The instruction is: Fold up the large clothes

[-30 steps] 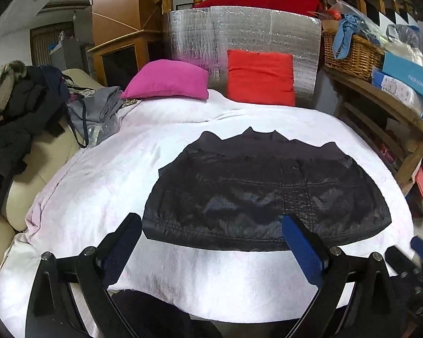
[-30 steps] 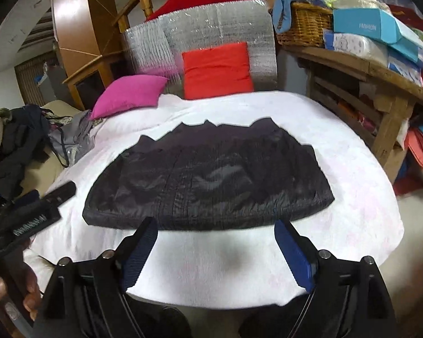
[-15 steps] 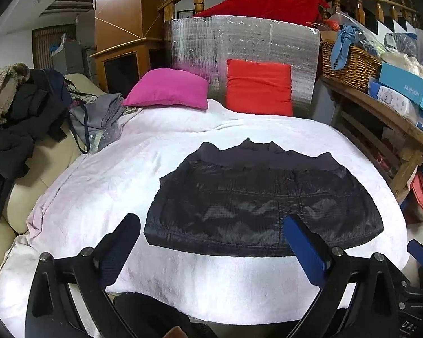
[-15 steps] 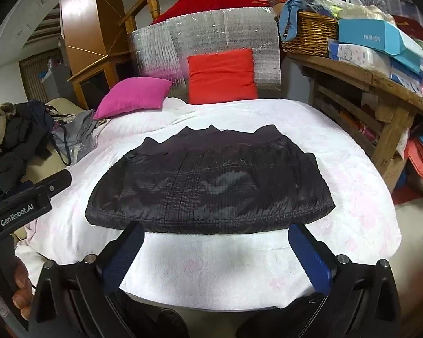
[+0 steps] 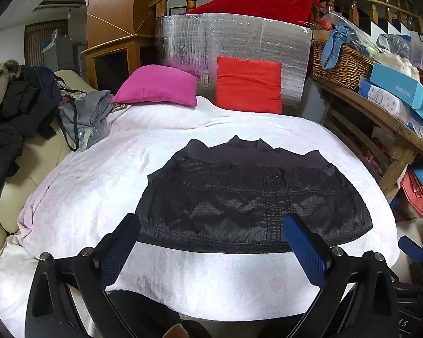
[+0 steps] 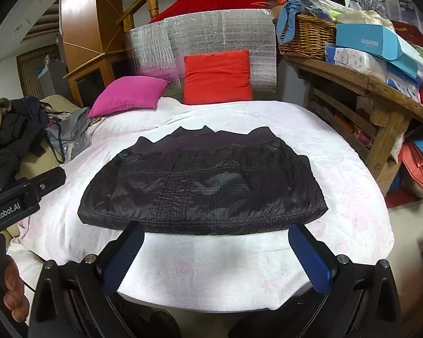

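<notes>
A black quilted jacket (image 5: 253, 200) lies folded flat in a wide band on the white bedspread (image 5: 98, 174). It also shows in the right wrist view (image 6: 203, 186) on the bedspread (image 6: 338, 152). My left gripper (image 5: 211, 233) is open and empty, above the jacket's near hem. My right gripper (image 6: 215, 242) is open and empty, just in front of the near hem. The left gripper's body shows at the left edge of the right wrist view (image 6: 19, 200).
A pink pillow (image 5: 155, 88) and a red pillow (image 5: 248, 87) lean on a silver foil board (image 5: 234, 39) at the bed's head. A pile of dark clothes (image 5: 11, 118) lies left. A wooden shelf (image 5: 380, 115) with a basket and boxes stands right.
Both grippers have moved forward toward the jacket's near hem, still open. The jacket has not moved.
</notes>
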`<action>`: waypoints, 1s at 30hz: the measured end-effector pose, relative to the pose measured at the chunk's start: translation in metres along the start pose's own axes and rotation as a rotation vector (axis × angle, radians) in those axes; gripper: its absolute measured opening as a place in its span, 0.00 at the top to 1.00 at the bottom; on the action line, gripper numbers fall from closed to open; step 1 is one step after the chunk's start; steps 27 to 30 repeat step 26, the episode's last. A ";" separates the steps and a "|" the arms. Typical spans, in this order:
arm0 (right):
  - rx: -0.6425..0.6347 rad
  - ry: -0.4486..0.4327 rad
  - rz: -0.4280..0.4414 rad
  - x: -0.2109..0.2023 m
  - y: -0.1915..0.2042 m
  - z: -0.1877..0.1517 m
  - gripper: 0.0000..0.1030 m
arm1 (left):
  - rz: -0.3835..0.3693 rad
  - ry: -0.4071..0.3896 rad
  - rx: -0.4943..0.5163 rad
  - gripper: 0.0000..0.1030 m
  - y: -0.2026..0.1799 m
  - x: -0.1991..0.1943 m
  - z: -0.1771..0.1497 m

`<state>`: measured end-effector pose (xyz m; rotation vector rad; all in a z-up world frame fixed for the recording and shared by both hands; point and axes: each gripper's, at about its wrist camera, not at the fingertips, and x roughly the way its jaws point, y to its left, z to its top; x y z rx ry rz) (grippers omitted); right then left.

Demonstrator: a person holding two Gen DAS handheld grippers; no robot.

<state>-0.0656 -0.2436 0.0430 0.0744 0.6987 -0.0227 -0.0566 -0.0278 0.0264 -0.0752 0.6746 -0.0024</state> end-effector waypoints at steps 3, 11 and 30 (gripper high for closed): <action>-0.002 -0.002 -0.001 0.000 0.000 0.000 0.00 | 0.000 0.000 0.002 0.02 -0.001 0.000 0.000; 0.002 -0.003 -0.001 0.002 -0.001 0.000 0.00 | -0.005 -0.004 0.014 0.02 -0.003 -0.001 0.000; 0.004 -0.006 -0.015 0.006 -0.003 0.000 0.00 | -0.031 -0.032 0.046 0.00 -0.013 -0.003 0.000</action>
